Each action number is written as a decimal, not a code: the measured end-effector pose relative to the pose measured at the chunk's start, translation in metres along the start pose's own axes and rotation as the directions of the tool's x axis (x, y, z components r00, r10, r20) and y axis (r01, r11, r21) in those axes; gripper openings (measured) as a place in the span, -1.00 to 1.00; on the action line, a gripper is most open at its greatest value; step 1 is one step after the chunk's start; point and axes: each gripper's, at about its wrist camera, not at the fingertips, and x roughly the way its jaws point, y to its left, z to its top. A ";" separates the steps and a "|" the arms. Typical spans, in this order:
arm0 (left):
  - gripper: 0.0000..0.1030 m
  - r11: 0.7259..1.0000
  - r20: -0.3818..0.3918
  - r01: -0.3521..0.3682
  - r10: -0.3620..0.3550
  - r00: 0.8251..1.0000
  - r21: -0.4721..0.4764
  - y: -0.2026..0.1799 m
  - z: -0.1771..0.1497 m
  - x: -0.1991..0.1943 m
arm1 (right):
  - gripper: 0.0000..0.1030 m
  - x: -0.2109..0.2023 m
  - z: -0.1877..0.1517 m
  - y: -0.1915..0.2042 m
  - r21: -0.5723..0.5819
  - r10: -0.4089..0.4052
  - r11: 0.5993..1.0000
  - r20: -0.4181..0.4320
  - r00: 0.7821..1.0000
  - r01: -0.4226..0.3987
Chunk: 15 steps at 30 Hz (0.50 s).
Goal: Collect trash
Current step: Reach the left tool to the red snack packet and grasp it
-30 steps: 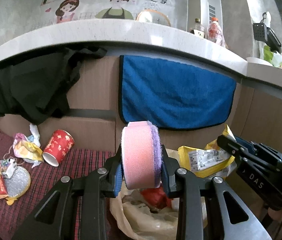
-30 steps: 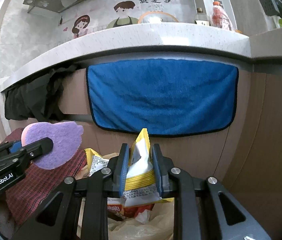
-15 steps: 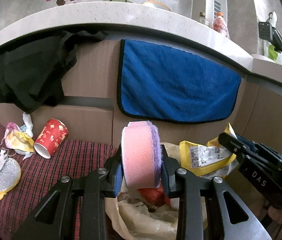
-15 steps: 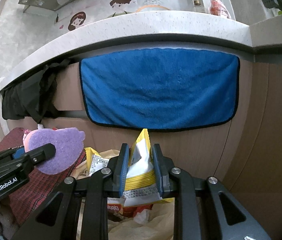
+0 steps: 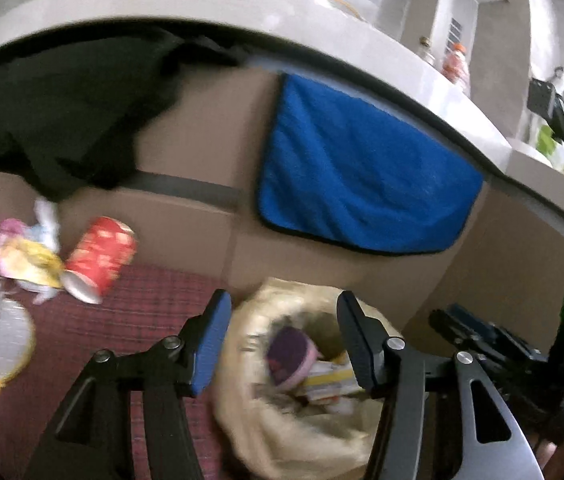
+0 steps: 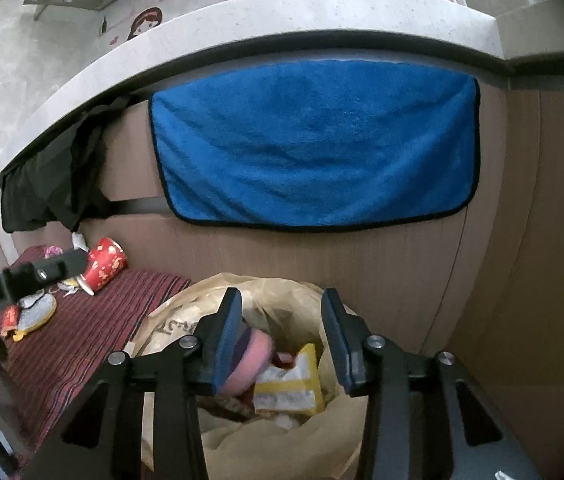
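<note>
1. You hold both grippers over the trash bag (image 6: 185,320) mouth: left gripper (image 5: 282,344) and right gripper (image 6: 279,338) spread wide, gripping nothing.
2. The sponge (image 6: 247,360) and yellow packet (image 6: 290,384) lie inside; half a second ago each sat clamped.
3. The red cup (image 5: 99,258) and wrappers (image 5: 25,258) wait on the cloth (image 5: 141,312).
</note>
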 end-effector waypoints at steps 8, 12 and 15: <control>0.09 0.984 0.076 -0.152 0.159 0.984 -0.092 0.076 0.007 -0.074 | -0.24 -0.031 0.012 0.042 -0.051 0.081 0.996 0.043 0.996 -0.079; 0.09 0.971 0.114 -0.216 0.227 0.967 -0.106 0.109 0.007 -0.111 | -0.24 -0.041 0.020 0.079 -0.102 0.150 0.984 0.055 0.987 -0.144; 0.09 0.951 0.142 -0.269 0.291 0.946 -0.155 0.146 0.007 -0.142 | -0.24 -0.043 0.023 0.107 -0.129 0.202 0.972 0.047 0.978 -0.194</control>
